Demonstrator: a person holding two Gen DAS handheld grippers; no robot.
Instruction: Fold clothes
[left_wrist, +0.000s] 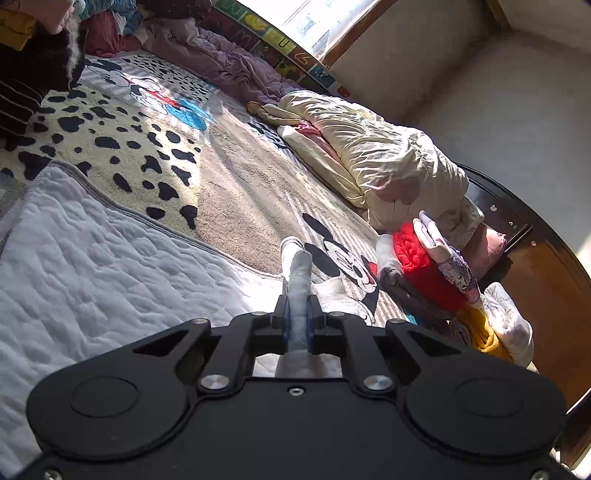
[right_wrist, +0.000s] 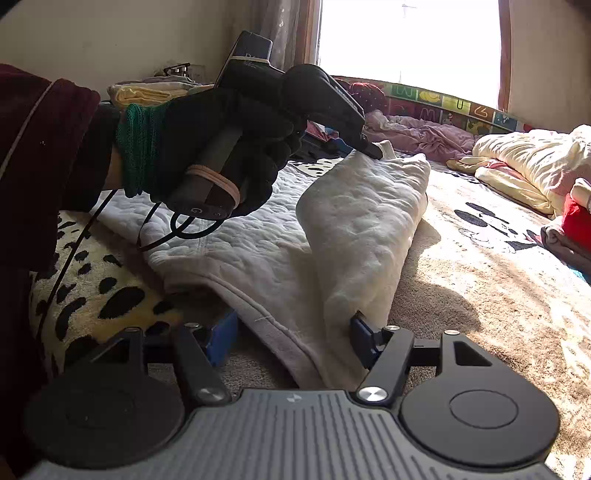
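Garment (right_wrist: 354, 229): white quilted piece, laid on the blanket; one part is lifted into a raised fold, the rest lies flat.
Garment edge: a grey-trimmed hem is seen along the flat part in the left wrist view, running over the spotted area.
Left gripper (left_wrist: 297, 314): fingers closed on a narrow bunched strip of the white fabric, pinched between the blue pads.
Left gripper, right wrist view: it is seen held above the bed, its tip at the top of the raised fold.
Hand (right_wrist: 221, 147): black-gloved, wrapped round the left gripper's handle; a green cuff and a dark red sleeve are seen behind it.
Right gripper (right_wrist: 288, 343): fingers spread wide, one on each side of the fold's lower end; the right pad touches the fabric, the left pad is partly hidden under the hem.
Blanket (left_wrist: 236, 192): beige, with black spots and cartoon mouse prints; it covers the bed.
Quilt (left_wrist: 388, 162): cream, crumpled, at the far side of the bed.
Stack (left_wrist: 424, 269): folded clothes, red and grey among them, near the bed's edge.
Window (right_wrist: 406, 44): bright, behind the bed.
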